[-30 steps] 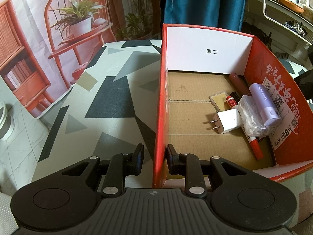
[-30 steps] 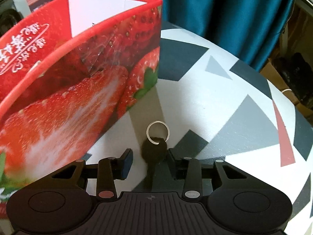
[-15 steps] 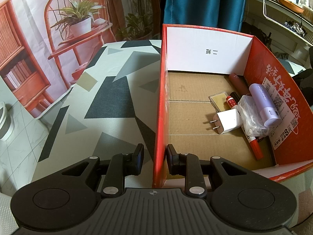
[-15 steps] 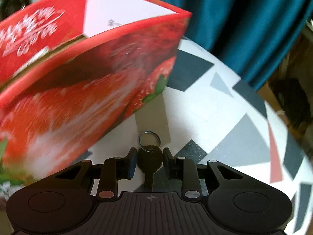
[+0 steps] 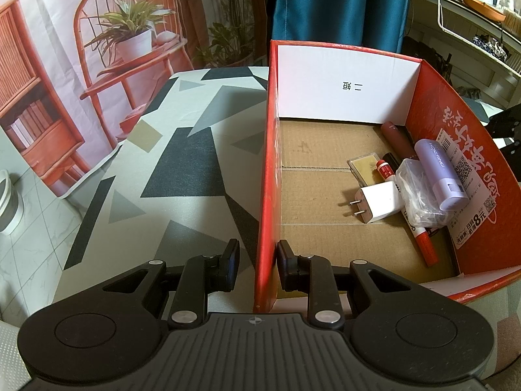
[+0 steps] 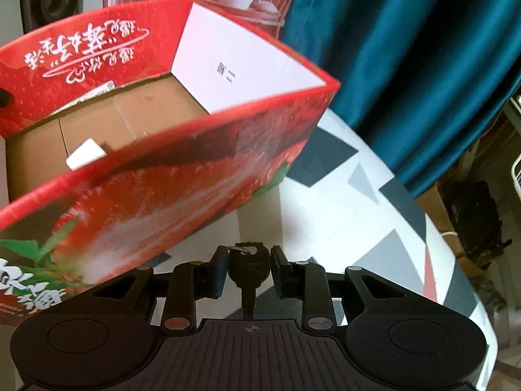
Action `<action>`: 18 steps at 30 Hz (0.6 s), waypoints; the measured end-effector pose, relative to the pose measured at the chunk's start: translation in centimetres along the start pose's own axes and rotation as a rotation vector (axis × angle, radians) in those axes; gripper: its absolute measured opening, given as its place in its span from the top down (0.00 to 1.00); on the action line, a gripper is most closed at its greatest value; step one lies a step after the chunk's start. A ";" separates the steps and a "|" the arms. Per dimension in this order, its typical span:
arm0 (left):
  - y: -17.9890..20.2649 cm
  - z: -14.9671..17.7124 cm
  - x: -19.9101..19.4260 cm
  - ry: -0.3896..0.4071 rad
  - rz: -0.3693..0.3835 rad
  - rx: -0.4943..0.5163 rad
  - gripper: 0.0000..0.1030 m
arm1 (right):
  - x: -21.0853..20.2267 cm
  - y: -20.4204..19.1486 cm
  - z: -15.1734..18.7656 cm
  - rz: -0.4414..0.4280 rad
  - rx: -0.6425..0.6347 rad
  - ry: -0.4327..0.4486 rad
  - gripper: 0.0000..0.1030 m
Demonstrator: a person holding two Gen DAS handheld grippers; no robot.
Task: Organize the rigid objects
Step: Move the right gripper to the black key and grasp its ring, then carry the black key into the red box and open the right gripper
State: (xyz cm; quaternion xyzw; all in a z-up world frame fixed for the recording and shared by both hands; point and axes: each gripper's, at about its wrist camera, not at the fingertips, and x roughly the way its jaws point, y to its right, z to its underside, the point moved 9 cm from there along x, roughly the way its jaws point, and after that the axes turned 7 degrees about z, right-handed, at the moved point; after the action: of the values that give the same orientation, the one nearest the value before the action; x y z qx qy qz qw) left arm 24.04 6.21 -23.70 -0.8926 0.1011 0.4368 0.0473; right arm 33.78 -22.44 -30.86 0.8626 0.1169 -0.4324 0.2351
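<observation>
A red strawberry-print cardboard box [image 5: 265, 163] stands on the patterned table. My left gripper [image 5: 257, 262] is shut on the box's near left wall, one pad on each side. Inside, along the right wall, lie a white charger plug [image 5: 379, 203], a purple tube [image 5: 441, 176], a red marker [image 5: 425, 246], a clear plastic packet [image 5: 416, 192] and a dark red lipstick [image 5: 395, 138]. My right gripper [image 6: 249, 267] is shut on a black key [image 6: 249, 265] with a metal ring. It holds the key above the table, just outside the box [image 6: 162, 189].
The grey, black and white patterned table [image 6: 342, 211] curves away to the right of the box. A teal curtain [image 6: 407, 65] hangs behind it. Left of the box, bare tabletop [image 5: 182, 169] runs to a printed backdrop of a chair and plant.
The right gripper closed on the key, lifted it off the table and rolled, so the box's inside now shows. The left gripper and the box have not moved.
</observation>
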 end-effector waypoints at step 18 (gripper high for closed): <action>0.0 0.0 0.0 -0.001 0.000 0.002 0.73 | -5.0 1.1 -3.3 0.020 -0.033 0.113 0.75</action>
State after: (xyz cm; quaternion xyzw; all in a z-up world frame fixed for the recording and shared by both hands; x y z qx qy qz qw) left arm 24.06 6.24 -23.71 -0.8924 0.1015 0.4370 0.0481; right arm 33.51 -21.72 -24.85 0.8828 0.1284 -0.3785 0.2467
